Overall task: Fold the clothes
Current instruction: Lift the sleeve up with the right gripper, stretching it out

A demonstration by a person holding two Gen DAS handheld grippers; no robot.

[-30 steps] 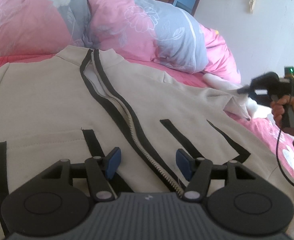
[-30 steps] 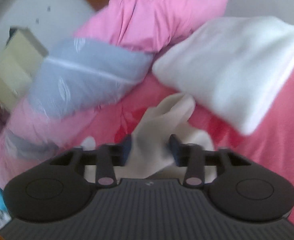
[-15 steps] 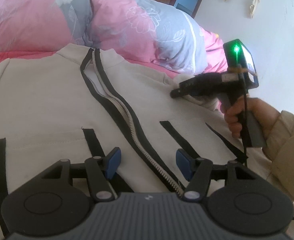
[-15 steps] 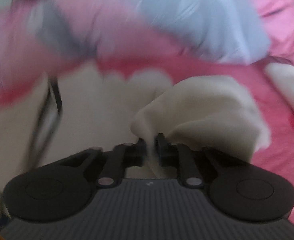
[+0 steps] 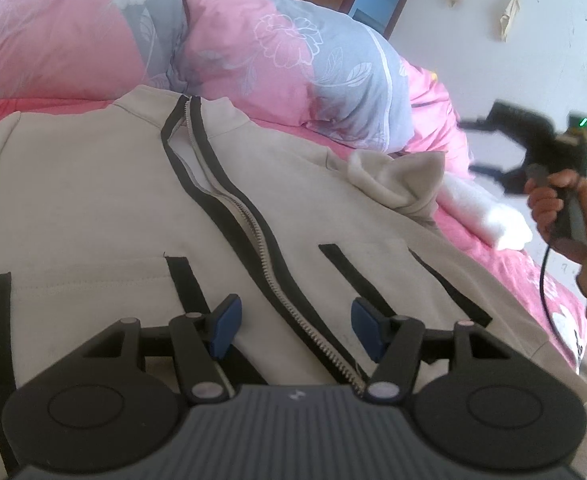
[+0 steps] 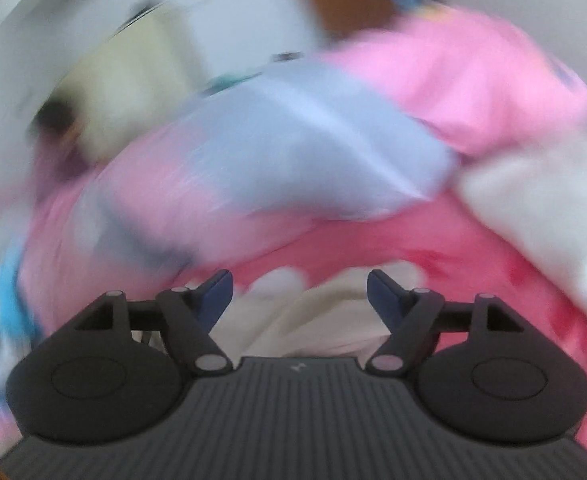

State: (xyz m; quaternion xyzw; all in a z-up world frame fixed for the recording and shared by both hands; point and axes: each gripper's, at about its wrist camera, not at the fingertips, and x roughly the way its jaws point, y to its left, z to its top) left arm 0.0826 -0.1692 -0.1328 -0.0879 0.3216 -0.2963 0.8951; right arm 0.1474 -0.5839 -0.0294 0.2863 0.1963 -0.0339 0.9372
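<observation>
The left gripper (image 5: 291, 328) hangs over the lower front of the beige jacket (image 5: 93, 200), jaws standing apart with nothing clamped. Directly beneath and between its blue pads (image 5: 224, 330) runs the zipper (image 5: 269, 272), edged with dark trim and slanting away toward the collar ahead and to the left. A dark pocket strip (image 5: 183, 280) lies just left of the left pad; a second strip (image 5: 357, 276) lies just beyond the right pad.

The jacket lies front up, spread flat on the pink bed sheet (image 5: 505, 264). Its collar sits at the far end of the garment from the left gripper, zipper partly undone there. Ahead and to the right, a sleeve (image 5: 401, 182) sits bunched at the garment's right shoulder, folded inward onto the body.

Further right, clear of the fabric, a hand (image 5: 561, 212) holds the right gripper (image 5: 477, 146), which appears blurred. Its jaws are opening and nothing is between them. In the right wrist view the same gripper (image 6: 299, 290) shows its pads wide apart, with beige cloth below and behind the fingers, not touched by them.

Between the sleeve and the right gripper lies a white folded item (image 5: 485, 212). Beyond the jacket, a pink and grey floral quilt (image 5: 213, 36) is heaped along the far side of the bed. A white wall (image 5: 533, 60) stands behind.
</observation>
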